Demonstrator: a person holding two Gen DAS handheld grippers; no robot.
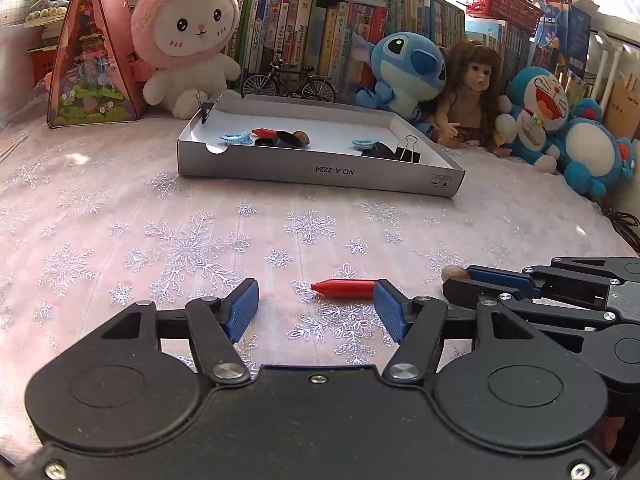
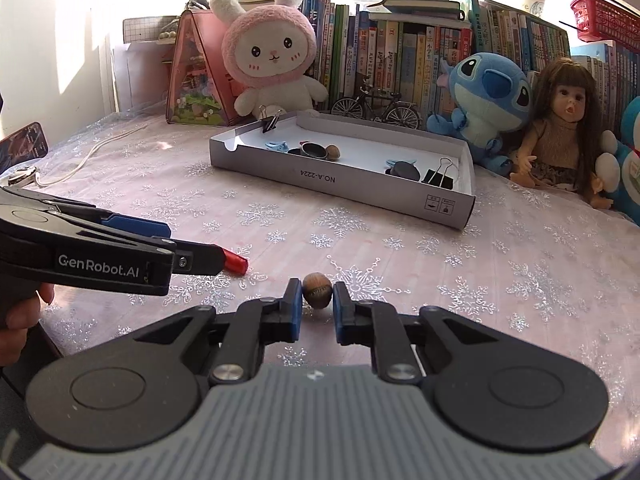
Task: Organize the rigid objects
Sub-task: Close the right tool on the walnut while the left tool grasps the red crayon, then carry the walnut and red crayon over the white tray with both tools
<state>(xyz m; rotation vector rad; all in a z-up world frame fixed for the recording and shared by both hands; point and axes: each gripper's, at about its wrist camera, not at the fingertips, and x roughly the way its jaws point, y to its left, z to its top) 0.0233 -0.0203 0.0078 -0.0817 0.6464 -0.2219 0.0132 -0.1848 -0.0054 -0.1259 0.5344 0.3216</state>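
Right tongs (image 2: 317, 300) pinch the walnut (image 2: 317, 291) at the bench's near edge. Left tongs (image 1: 316, 310) spread; the red crayon (image 1: 343, 289) lies crosswise just ahead, butt touching their right pad.

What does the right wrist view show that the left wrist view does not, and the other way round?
Only the right wrist view: a white cable and a phone at the far left of the table, a hand on the left gripper's handle, and the right gripper with its jaws shut on the nut.

Only the left wrist view: the left gripper with jaws apart around the red crayon, seen in full, and a blue cat toy.

Both: the grey tray, the pink rabbit, the toy bicycle.
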